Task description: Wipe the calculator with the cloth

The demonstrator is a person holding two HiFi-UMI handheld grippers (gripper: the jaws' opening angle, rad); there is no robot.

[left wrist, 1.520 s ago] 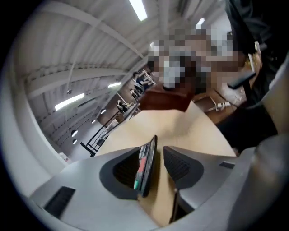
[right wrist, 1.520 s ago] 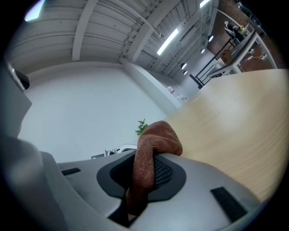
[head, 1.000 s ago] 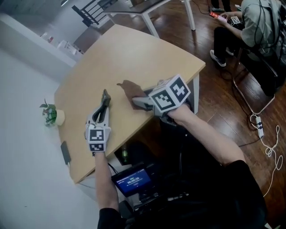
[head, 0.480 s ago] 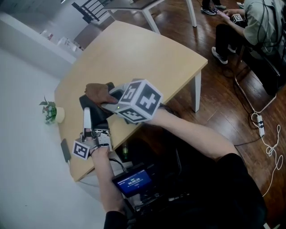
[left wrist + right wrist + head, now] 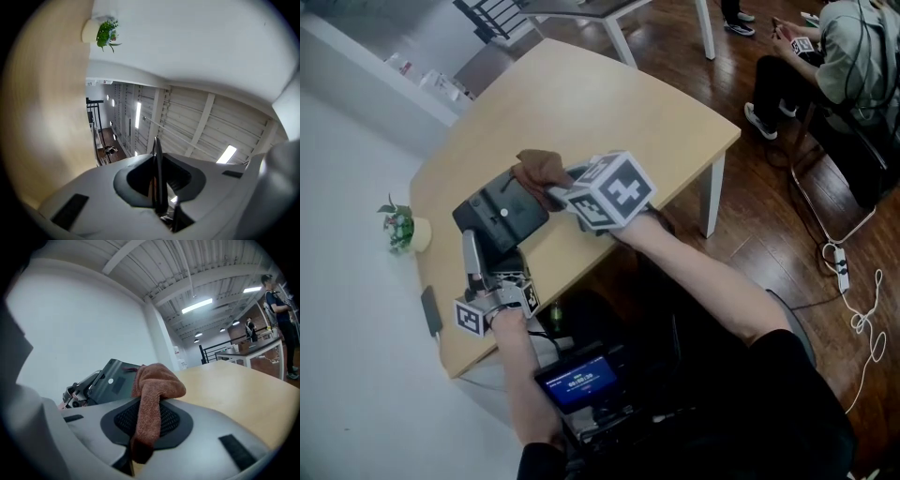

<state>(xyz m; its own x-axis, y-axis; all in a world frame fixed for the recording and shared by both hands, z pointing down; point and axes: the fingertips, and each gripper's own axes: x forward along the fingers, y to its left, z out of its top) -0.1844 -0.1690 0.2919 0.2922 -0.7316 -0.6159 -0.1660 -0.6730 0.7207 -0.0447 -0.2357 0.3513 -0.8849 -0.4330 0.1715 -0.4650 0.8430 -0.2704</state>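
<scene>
Left tongs [image 5: 473, 255], jaws just closing, clamp the calculator [image 5: 502, 214] by its edge, tilting it off the surface [image 5: 609, 103]; right tongs [image 5: 555, 194] pinch the cloth [image 5: 539, 169] at its far corner, seemingly for wiping.

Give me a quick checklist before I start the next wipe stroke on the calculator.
1. Right claw gripping the cloth: ok, clamped on it.
2. Left claw holding the calculator: ok, its jaws have just been closing onto the edge.
3. Calculator tilted up toward the cloth: ok.
4. Cloth touching the calculator: cannot tell; it sits by the far corner.
5. Loose cloth ahead of the jaws for wiping: ok, a fold bunches there.
6. Plant clear of the stroke: ok, by the table edge.
</scene>
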